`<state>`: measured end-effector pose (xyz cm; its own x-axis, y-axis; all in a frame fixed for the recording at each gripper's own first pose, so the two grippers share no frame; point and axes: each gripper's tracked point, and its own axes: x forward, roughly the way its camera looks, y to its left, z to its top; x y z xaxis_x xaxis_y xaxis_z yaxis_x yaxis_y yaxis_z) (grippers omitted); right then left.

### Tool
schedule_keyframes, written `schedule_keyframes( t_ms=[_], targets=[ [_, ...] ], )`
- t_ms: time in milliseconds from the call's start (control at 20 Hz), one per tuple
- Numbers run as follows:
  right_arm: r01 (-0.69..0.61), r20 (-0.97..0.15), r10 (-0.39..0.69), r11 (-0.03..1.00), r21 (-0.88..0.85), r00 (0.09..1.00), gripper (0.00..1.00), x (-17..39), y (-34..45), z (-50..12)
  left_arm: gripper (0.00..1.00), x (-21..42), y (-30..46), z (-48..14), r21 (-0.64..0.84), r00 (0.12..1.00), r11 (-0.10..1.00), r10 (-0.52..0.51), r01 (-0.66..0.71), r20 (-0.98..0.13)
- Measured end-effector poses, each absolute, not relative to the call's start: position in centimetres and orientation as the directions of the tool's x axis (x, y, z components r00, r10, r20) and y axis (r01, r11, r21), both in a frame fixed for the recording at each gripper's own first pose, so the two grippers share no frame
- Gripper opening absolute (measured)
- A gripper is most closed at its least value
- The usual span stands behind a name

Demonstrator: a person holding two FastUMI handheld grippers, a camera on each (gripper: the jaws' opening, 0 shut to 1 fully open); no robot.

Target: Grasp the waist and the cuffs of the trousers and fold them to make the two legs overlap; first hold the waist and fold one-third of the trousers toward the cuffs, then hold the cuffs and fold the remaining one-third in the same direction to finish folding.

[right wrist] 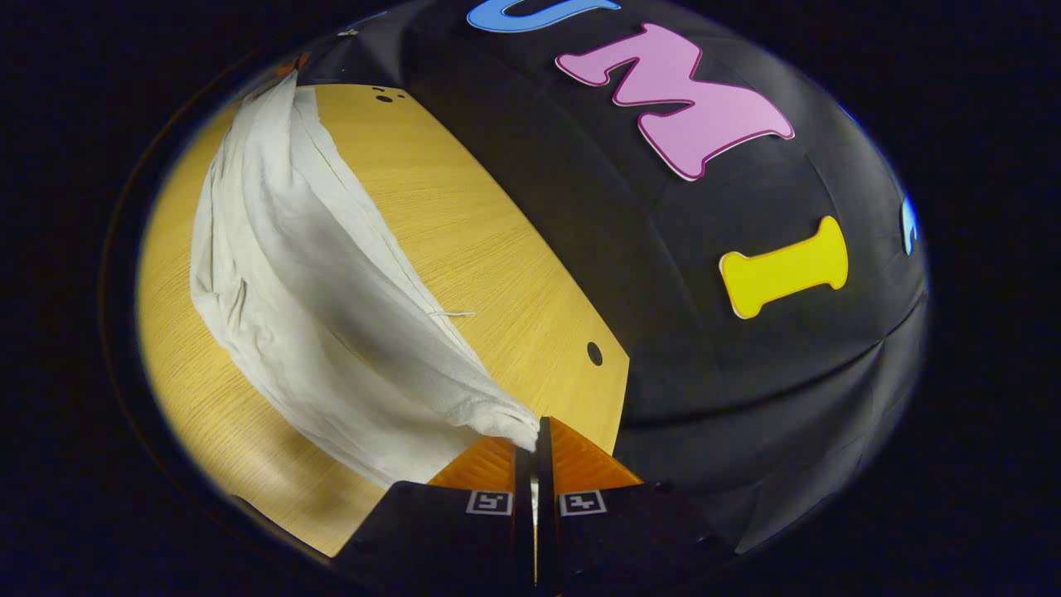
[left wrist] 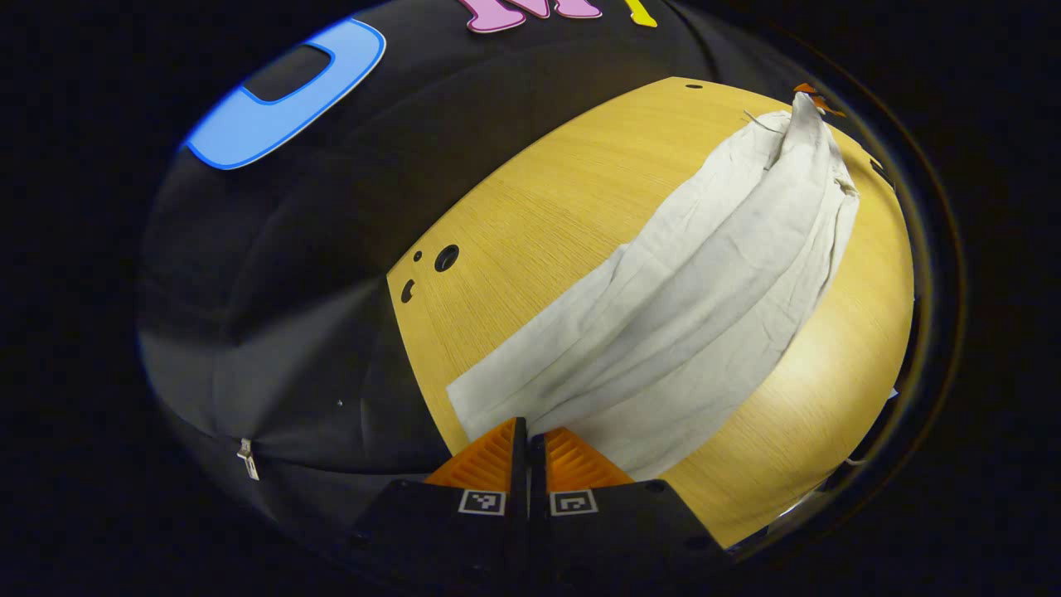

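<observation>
The trousers (left wrist: 704, 274) are lying lengthwise across the wooden table (left wrist: 539, 207), stretching between the two grippers. The left gripper (left wrist: 528, 439) is pinching one end of the cloth at the table's near edge, fingers closed on it. The right gripper (right wrist: 535, 444) is clamping the opposite end, lifting it slightly, probably the waist, though the distortion makes that uncertain.

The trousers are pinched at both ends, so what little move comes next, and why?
Probably carry both ends sideways together and lay the lifted edge down over the other leg. The left gripper and right gripper are each shut on an end of the trousers, which sag in a loose fold above the table, not yet flat.
</observation>
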<state>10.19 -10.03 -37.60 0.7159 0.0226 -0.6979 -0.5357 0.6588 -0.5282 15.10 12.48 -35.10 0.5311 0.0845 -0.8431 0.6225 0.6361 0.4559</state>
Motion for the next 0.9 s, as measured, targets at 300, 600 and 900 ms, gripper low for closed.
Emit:
schedule_keyframes(
  t_ms=[300, 600, 900],
  targets=[
    [-0.611, -0.780, 0.033, 0.642, -0.463, 0.625, 0.06, 11.9, -9.8, -42.8, 0.06, 16.8, 13.9, -40.0, 0.378, 0.433, 0.682, 0.099, 0.626, -0.896],
    [-0.681, -0.841, 0.012, 0.593, -0.429, 0.540, 0.06, 12.1, -9.6, -48.1, 0.05, 18.3, 13.9, -43.6, 0.363, 0.380, 0.636, 0.116, 0.681, -0.918],
    [-0.670, -0.814, -0.028, 0.553, -0.496, 0.580, 0.14, 11.5, -9.6, -49.3, 0.09, 19.6, 14.3, -43.6, 0.426, 0.434, 0.567, 0.130, 0.705, -0.891]
  ],
)
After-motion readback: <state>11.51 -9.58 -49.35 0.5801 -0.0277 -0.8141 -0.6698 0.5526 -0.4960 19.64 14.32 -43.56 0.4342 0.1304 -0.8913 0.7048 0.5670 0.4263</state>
